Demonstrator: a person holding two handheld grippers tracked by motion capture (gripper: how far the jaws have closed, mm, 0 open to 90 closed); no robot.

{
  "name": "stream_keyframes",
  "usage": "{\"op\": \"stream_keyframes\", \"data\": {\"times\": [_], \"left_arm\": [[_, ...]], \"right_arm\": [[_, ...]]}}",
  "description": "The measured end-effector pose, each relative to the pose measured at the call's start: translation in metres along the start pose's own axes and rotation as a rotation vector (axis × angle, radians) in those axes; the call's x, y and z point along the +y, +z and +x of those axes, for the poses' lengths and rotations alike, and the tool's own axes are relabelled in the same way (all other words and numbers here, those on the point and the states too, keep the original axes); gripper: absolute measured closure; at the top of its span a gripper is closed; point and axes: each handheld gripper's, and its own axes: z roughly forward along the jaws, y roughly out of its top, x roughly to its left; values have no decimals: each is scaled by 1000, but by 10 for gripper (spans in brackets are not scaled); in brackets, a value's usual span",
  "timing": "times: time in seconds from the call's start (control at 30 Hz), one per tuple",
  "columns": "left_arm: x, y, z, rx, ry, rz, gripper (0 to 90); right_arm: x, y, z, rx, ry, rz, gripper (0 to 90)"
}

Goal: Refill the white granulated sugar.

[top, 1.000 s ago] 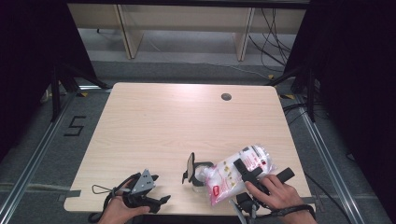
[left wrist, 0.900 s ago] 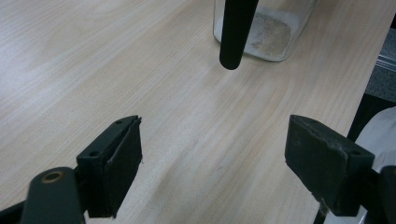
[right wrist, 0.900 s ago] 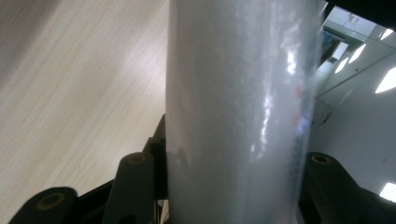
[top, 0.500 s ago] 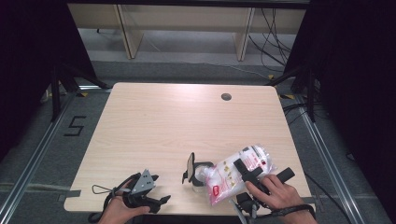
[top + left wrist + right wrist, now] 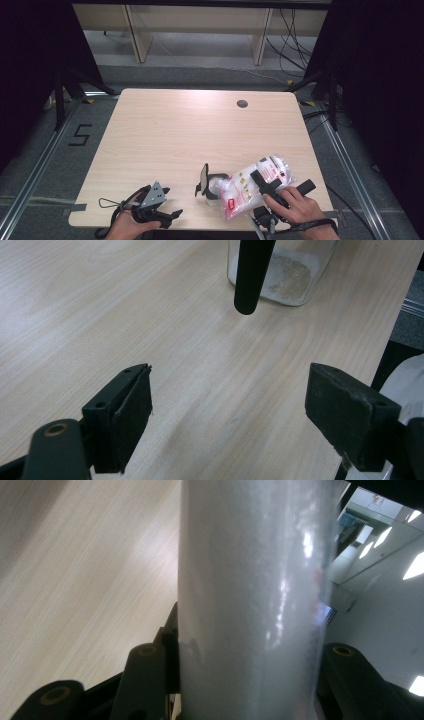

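Two tongs: left (image 5: 227, 415) gaping empty, right (image 5: 270, 184) clamping a red-labelled bag (image 5: 250, 187), print unreadable.

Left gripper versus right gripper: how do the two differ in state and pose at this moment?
The left gripper has open jaws with only bare table between them; the right gripper is shut on the white bag. The left gripper rests low by the table's near edge, while the right gripper tilts the bag toward the glass jar. Both are hand-held with black jaws.

Light wood table (image 5: 175, 130), grey floor (image 5: 35, 150), wooden shelving (image 5: 200, 22) behind, black curtains (image 5: 30, 60) flanking.
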Motion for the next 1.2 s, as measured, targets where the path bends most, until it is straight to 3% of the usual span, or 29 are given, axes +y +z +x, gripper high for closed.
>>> {"op": "stream_keyframes", "data": {"times": [0.13, 0.2, 0.27, 0.37, 0.47, 0.7, 0.73, 0.77, 1.0, 1.07, 1.13, 1.2], "left_arm": [[0, -1, 0, -4, -3, 3, 186], [1, -1, 1, -1, 17, -3, 186], [0, 0, -1, -2, -8, -7, 186], [0, -1, 0, 1, -3, -2, 186], [1, -1, 1, -1, 26, -2, 186], [0, -1, -1, -3, -8, -7, 186], [0, -1, 0, 0, -4, -3, 186], [0, -1, 0, 1, -1, -1, 186], [0, -1, 0, -1, -4, -2, 186], [1, -1, 1, -1, 21, -1, 185], [0, 0, 0, 0, 3, -1, 186], [1, -1, 1, -5, 24, 3, 186]], "right_arm": [[0, 0, 1, -3, 2, -1, 571], [0, 0, 0, 1, 0, -1, 571], [0, 0, 0, 1, 0, -1, 571], [0, 0, 0, 1, -1, -1, 571], [0, 0, 0, -1, -1, -2, 572], [2, -3, -1, -5, -9, 5, 577], [1, -2, -2, -9, -35, -5, 578], [2, -3, -1, -6, -4, 3, 578], [0, -1, 0, -3, 2, -3, 578], [0, -1, 0, -4, 2, -3, 578], [1, -1, 0, -6, -2, -2, 578], [1, -2, 0, -5, 0, -1, 579]]}}
